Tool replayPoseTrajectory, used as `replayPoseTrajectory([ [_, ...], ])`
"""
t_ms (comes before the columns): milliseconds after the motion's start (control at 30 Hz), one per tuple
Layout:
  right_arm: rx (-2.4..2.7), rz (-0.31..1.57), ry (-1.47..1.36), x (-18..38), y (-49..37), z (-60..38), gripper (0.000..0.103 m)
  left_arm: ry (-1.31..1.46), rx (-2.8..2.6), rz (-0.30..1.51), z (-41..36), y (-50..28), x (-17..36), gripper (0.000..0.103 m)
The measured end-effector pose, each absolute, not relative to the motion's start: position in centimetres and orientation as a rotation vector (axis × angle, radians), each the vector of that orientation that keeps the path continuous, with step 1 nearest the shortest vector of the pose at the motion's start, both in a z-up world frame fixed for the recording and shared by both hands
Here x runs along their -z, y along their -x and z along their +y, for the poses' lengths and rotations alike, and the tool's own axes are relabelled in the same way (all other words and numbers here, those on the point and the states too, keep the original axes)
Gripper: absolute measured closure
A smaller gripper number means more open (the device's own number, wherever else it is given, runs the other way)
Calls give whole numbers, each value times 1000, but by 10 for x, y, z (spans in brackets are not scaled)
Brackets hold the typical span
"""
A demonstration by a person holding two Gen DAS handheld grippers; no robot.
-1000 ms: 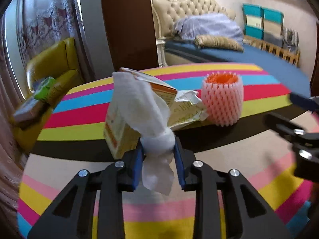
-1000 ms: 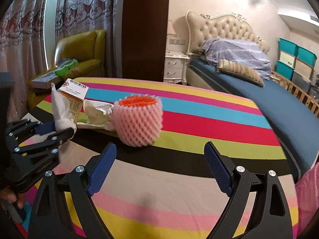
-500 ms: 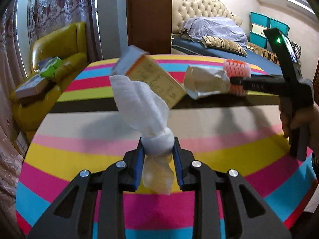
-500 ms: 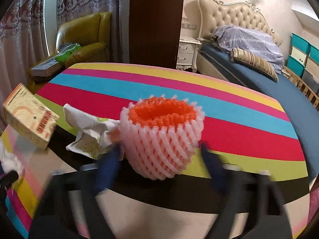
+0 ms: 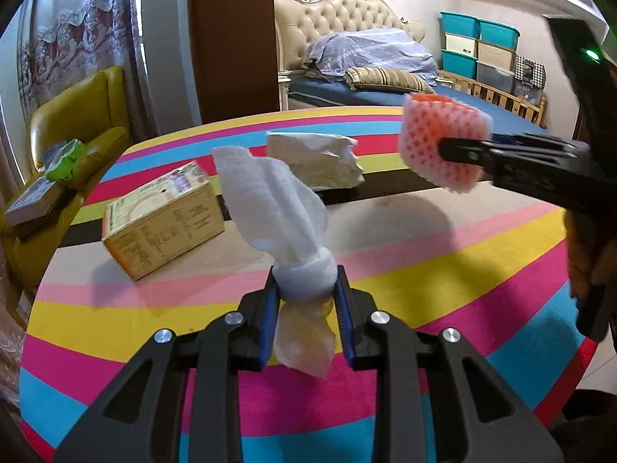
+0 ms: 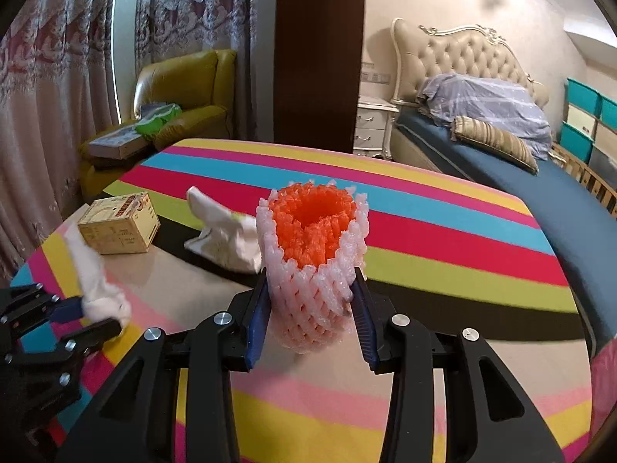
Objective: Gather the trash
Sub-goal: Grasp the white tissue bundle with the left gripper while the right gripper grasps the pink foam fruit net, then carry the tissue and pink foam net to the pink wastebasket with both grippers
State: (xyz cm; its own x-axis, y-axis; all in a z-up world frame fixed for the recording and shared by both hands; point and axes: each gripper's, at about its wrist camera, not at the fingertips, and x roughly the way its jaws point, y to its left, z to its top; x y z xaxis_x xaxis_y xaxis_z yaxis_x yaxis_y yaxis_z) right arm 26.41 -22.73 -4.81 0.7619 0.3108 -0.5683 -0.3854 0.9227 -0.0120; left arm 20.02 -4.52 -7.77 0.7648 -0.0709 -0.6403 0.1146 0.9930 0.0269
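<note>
My left gripper (image 5: 304, 293) is shut on a white crumpled tissue (image 5: 277, 208) and holds it above the striped table (image 5: 424, 270). It also shows at the left of the right wrist view (image 6: 92, 312). My right gripper (image 6: 312, 308) is shut on a pink and orange foam fruit net (image 6: 316, 247), lifted off the table; the net also shows in the left wrist view (image 5: 439, 142). A yellow carton box (image 5: 162, 216) and a crumpled white wrapper (image 5: 316, 158) lie on the table beyond the grippers.
The round table has a rainbow-striped cloth (image 6: 443, 231). A yellow armchair (image 6: 185, 88) with boxes on it stands at the far left. A bed (image 6: 501, 146) with a blue cover stands behind the table. Teal storage bins (image 5: 478, 46) are at the far right.
My right gripper closed on the foam net and lifted it off the table. My left gripper drew back and up with the tissue. The carton box now lies flat on the table.
</note>
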Motion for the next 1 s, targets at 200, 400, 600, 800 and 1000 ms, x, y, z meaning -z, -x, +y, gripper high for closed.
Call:
replayPoseTrajectory([
  [200, -354, 579, 83, 54, -242, -259, 64, -76, 92, 671, -65, -209, 76, 76],
  [400, -342, 564, 51, 55, -223, -272, 64, -70, 118, 639, -89, -215, 67, 76],
  [600, -316, 547, 37, 54, -210, -286, 64, -72, 137, 588, -113, -217, 55, 76],
  [800, -262, 522, 18, 51, -205, -308, 64, -67, 186, 561, -137, -218, 45, 76],
  [1000, -207, 501, -5, 49, -199, -333, 64, -109, 246, 534, -175, -220, 37, 76],
])
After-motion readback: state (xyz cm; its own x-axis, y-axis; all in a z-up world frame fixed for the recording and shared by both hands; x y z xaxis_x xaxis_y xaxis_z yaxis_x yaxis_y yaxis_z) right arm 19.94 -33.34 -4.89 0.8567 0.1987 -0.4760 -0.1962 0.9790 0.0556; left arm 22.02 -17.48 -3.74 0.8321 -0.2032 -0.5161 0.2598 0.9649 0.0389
